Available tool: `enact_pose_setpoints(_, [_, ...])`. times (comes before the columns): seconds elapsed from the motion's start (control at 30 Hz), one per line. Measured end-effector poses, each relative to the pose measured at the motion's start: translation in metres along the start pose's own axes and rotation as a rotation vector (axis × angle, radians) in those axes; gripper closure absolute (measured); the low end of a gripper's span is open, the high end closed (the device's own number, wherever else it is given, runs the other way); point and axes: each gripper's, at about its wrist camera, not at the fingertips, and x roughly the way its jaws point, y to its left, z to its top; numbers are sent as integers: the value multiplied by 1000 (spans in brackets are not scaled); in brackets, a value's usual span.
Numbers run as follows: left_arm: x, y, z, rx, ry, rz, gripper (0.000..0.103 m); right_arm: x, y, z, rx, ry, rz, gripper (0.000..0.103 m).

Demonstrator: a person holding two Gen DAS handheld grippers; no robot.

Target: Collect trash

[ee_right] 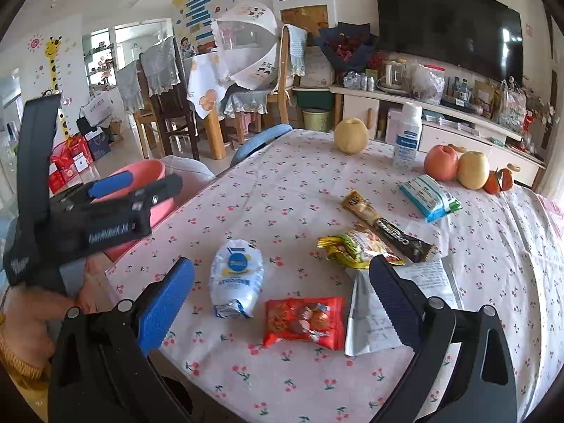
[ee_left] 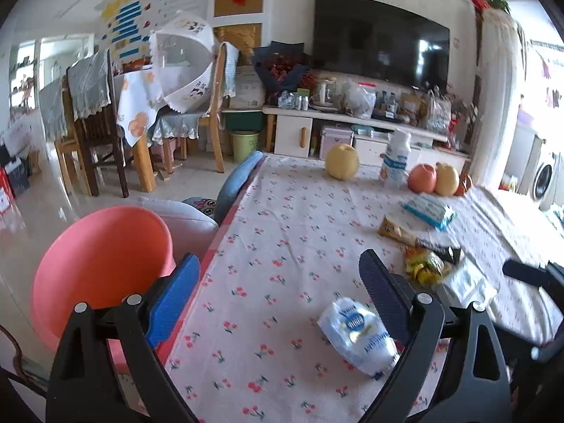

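Note:
Several wrappers lie on the cherry-print tablecloth (ee_right: pixel 282 183): a white crumpled bag (ee_right: pixel 236 278), a red snack packet (ee_right: pixel 303 320), a silver foil packet (ee_right: pixel 370 320), a yellow-green wrapper (ee_right: pixel 356 246) and a brown bar wrapper (ee_right: pixel 387 227). My right gripper (ee_right: pixel 282 264) hangs open above the white bag and the red packet, holding nothing. My left gripper (ee_left: pixel 278 257) is open and empty at the table's left edge. The white bag (ee_left: pixel 356 338) lies by its right finger. A pink bin (ee_left: pixel 102 264) stands just left of the table, below the left gripper (ee_right: pixel 155 178).
A blue-white tissue pack (ee_right: pixel 428 197), a plastic bottle (ee_right: pixel 409 134), a pear (ee_right: pixel 350 135) and more fruit (ee_right: pixel 454 164) sit at the table's far side. A padded seat (ee_right: pixel 187 172) stands beside the bin. Dining chairs, a TV cabinet and a green bucket (ee_left: pixel 245 144) are beyond.

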Motion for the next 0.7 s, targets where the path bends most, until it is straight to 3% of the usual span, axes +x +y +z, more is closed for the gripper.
enact_pose_setpoints(0.4, [-15, -37, -23, 53, 31, -14, 11, -6, -28, -16, -24, 19, -30, 5])
enact_pose_setpoints(0.7, [-15, -78, -39, 150, 77, -70, 11, -14, -70, -14, 51, 21, -31, 5])
